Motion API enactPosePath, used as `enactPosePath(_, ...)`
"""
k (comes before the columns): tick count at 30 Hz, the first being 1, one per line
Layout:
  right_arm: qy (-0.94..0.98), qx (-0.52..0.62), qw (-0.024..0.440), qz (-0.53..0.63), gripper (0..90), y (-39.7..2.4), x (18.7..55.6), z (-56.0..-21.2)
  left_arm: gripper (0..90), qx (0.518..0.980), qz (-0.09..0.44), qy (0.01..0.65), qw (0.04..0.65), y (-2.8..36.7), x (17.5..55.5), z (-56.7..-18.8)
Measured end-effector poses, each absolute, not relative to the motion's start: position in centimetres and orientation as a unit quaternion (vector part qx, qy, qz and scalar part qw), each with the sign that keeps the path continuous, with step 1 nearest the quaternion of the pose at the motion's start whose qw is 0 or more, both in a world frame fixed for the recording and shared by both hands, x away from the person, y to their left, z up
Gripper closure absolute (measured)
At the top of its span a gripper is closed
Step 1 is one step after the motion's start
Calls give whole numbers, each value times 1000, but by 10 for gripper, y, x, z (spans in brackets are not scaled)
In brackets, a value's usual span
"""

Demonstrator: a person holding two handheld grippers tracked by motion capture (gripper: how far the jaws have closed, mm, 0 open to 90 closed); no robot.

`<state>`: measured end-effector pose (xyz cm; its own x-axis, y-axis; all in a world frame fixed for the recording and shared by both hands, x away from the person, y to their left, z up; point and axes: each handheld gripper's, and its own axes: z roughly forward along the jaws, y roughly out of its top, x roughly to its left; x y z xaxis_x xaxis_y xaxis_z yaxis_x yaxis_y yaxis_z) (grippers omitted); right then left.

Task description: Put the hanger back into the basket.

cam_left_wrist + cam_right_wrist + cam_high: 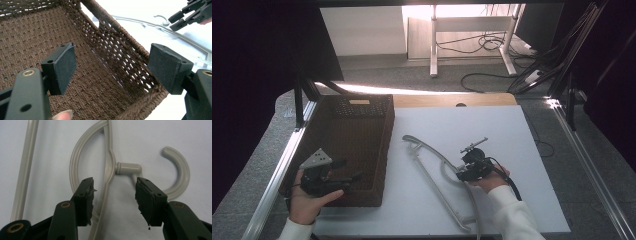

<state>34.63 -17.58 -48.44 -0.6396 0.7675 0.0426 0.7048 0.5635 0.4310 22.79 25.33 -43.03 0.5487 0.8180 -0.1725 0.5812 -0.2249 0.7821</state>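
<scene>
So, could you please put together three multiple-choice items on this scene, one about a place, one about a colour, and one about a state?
1. Where does the clothes hanger lie?
A. Inside the basket
B. On the white table top, beside the basket
C. On the floor

2. What colour is the woven basket?
A. Dark brown
B. Blue
C. Yellow

3. How do the jaws of the right gripper stand?
A. Clamped on the basket rim
B. Shut tight on nothing
C. Apart, either side of the hanger's neck, pads not pressing on it

Answers:
1. B, since the high view shows the hanger flat on the white table next to the basket.
2. A, as the weave is dark brown in the left gripper view.
3. C, as the right gripper view shows a gap between each pad and the hanger.
</scene>
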Motion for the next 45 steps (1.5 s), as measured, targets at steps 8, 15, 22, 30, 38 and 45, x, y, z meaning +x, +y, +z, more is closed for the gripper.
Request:
enactPosePath(8, 882, 427, 72, 188, 555, -165, 351, -495, 225, 772, 139, 453, 424, 253, 229, -431)
enactPosePath(15, 885, 426, 88, 165, 676, -158, 349, -499, 225, 771, 138, 454, 425, 254, 229, -432)
enactPosePath(22, 881, 438, 86, 157, 769, -154, 349, -499, 225, 771, 139, 453, 425, 253, 229, -432)
enactPosePath(30, 874, 453, 73, 161, 819, -159, 352, -498, 225, 770, 140, 455, 425, 255, 229, -432)
enactPosePath(38, 874, 443, 91, 177, 822, -165, 351, -490, 225, 769, 141, 455, 426, 256, 229, -432)
enactPosePath(45, 878, 412, 129, 208, 827, -179, 348, -469, 225, 768, 142, 455, 427, 256, 229, -432)
